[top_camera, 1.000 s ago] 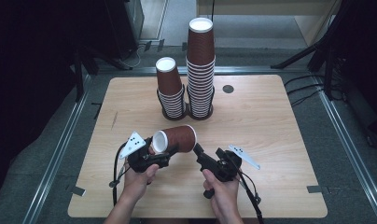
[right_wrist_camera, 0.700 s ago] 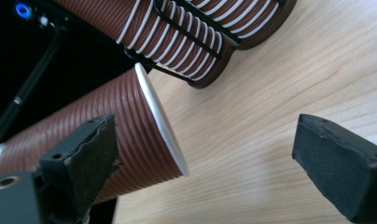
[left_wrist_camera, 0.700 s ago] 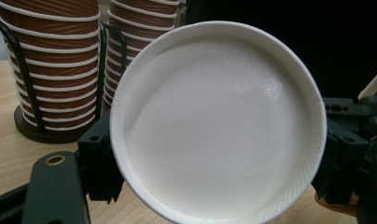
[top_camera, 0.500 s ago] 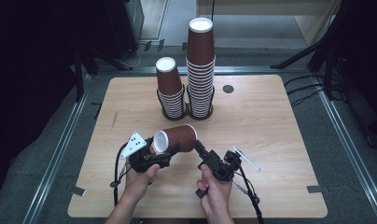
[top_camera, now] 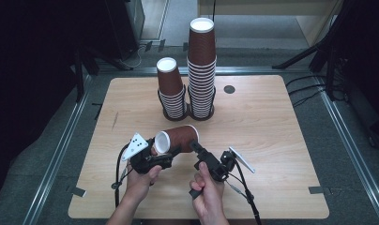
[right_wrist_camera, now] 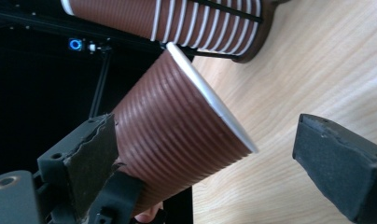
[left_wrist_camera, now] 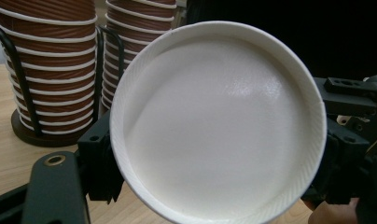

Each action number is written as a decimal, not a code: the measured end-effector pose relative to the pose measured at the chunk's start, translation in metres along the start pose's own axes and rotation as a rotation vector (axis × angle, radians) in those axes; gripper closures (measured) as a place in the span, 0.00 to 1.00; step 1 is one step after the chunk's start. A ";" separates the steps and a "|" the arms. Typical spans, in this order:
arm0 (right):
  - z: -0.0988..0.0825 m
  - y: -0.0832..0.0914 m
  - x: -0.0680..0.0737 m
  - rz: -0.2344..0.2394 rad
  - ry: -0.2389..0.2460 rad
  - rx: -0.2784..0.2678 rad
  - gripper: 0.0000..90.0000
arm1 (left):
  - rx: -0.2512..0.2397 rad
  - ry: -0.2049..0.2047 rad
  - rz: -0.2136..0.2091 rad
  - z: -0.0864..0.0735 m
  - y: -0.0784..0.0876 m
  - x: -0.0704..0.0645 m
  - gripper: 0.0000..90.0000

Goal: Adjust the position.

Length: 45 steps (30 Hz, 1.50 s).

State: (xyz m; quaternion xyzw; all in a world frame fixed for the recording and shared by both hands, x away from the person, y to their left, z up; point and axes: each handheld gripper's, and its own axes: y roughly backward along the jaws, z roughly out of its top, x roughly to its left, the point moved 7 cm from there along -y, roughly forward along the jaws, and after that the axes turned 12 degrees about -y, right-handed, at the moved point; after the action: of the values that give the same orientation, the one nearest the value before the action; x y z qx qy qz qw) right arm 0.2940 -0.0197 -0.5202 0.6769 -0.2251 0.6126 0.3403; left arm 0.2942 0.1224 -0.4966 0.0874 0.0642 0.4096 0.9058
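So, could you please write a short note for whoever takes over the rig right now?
Left gripper: shut on the rim of one brown paper cup, held on its side above the table, white inside facing the left gripper's camera.
Right gripper: open, its jaws on either side of that cup's base end and not pressing on it.
The short cup stack and the tall cup stack stand upside down in black wire holders at the far side.
Done: one cup is off the stacks and in hand.
Left: probably close the right gripper on the cup, then place it.
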 end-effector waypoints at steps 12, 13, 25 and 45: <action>-0.004 -0.004 0.004 0.047 -0.059 -0.002 0.04 | -0.006 -0.002 0.009 0.000 0.000 0.000 0.23; -0.004 -0.004 0.004 0.046 -0.066 -0.001 0.03 | -0.006 -0.002 0.010 0.000 0.000 -0.001 0.23; -0.010 -0.016 0.005 0.066 -0.197 0.042 0.02 | -0.010 -0.016 0.014 0.000 -0.001 -0.003 0.23; -0.010 -0.036 0.003 0.108 -0.364 0.024 0.00 | 0.001 -0.052 0.023 -0.001 -0.003 -0.008 0.23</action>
State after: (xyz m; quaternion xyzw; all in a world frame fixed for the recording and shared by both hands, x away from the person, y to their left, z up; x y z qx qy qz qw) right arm 0.3135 0.0119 -0.5233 0.7676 -0.3116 0.5000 0.2524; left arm 0.2907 0.1145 -0.4979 0.0993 0.0400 0.4177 0.9023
